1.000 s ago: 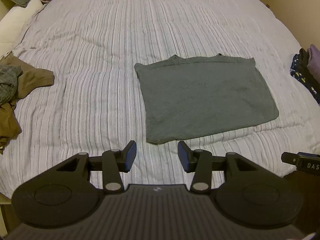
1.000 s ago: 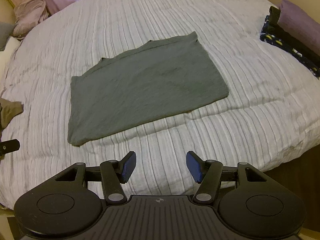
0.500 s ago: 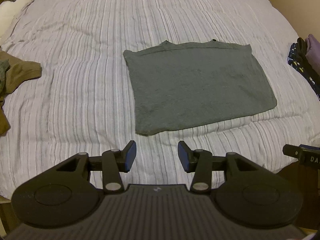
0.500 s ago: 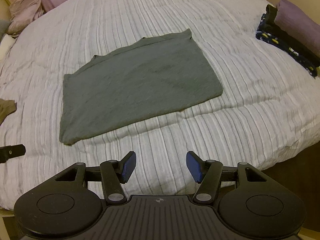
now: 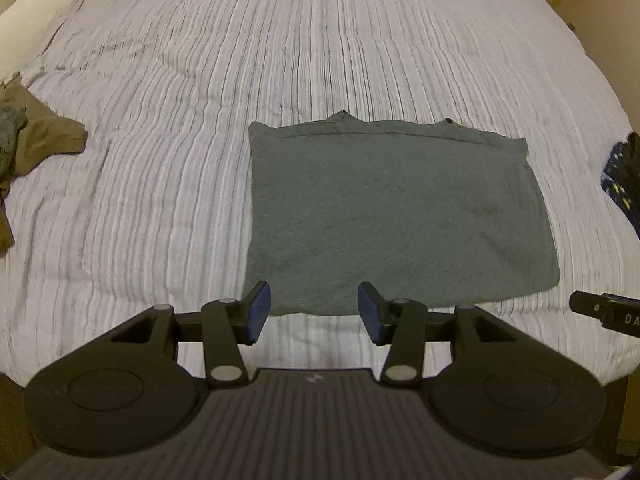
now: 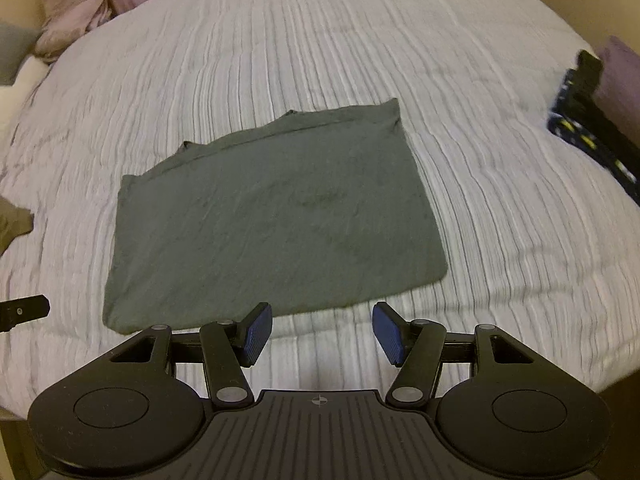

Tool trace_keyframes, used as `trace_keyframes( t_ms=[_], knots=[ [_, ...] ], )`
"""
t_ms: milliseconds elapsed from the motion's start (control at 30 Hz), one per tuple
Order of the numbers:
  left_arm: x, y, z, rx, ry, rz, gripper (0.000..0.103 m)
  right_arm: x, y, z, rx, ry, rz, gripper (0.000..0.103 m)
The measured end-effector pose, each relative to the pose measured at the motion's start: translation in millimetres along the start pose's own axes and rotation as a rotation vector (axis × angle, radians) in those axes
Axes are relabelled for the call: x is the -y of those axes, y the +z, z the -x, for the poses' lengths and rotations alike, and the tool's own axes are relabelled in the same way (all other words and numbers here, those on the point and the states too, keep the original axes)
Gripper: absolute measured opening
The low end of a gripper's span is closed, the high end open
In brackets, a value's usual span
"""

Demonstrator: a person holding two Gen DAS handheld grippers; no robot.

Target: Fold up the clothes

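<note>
- Two grippers hover over the near edge of the bed [image 5: 280, 60], both with jaws spread wide and nothing held.
- Left gripper [image 5: 314, 312]: blue pads [image 5: 258, 312] sit just above the near-left corner of the folded grey shirt [image 5: 396, 216]; whether they touch the cloth cannot be told.
- Right gripper [image 6: 322, 334]: positioned at the shirt's near edge, right of its middle.
- The shirt lies flat on the striped bedspread, directly ahead of both grippers, neckline on the far side.
- Left of the left gripper, well apart: a heap of brown and grey clothes [image 5: 36, 140].
- Right of the right gripper, at the bed edge: a stack of folded dark and purple garments [image 6: 596, 116].
- Far left: pillows [image 6: 68, 12].
- No item lies between either gripper and the shirt.
</note>
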State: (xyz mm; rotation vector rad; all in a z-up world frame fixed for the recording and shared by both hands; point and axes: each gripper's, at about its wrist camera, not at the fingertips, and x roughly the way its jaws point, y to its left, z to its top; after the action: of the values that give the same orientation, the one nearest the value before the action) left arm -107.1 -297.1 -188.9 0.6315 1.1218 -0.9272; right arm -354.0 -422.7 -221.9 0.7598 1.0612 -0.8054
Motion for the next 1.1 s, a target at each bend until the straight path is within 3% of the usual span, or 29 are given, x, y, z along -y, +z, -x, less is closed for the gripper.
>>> trace_keyframes(
  t_ms=[200, 433, 700, 933, 1033, 1100],
  knots=[
    [14, 5, -19, -0.024, -0.029, 0.092, 0.044, 48, 22, -31, 0.009, 0.082, 0.018, 0.059],
    [7, 11, -62, -0.037, -0.029, 0.128, 0.044, 138, 59, -90, 0.065, 0.186, -0.043, 0.059],
    [-2, 18, -113, -0.052, -0.023, 0.161, 0.044, 186, 83, -166, 0.106, 0.317, -0.118, 0.059],
    [-29, 16, -159, -0.050, -0.109, 0.230, 0.043, 221, 87, -211, 0.083, 0.584, -0.184, 0.058],
    [-42, 14, -175, -0.062, -0.138, 0.266, 0.043, 225, 90, -223, 0.066, 0.650, -0.210, 0.039],
    [-51, 13, -182, -0.068, -0.159, 0.293, 0.043, 231, 90, -234, 0.047, 0.697, -0.262, 0.038]
  ],
)
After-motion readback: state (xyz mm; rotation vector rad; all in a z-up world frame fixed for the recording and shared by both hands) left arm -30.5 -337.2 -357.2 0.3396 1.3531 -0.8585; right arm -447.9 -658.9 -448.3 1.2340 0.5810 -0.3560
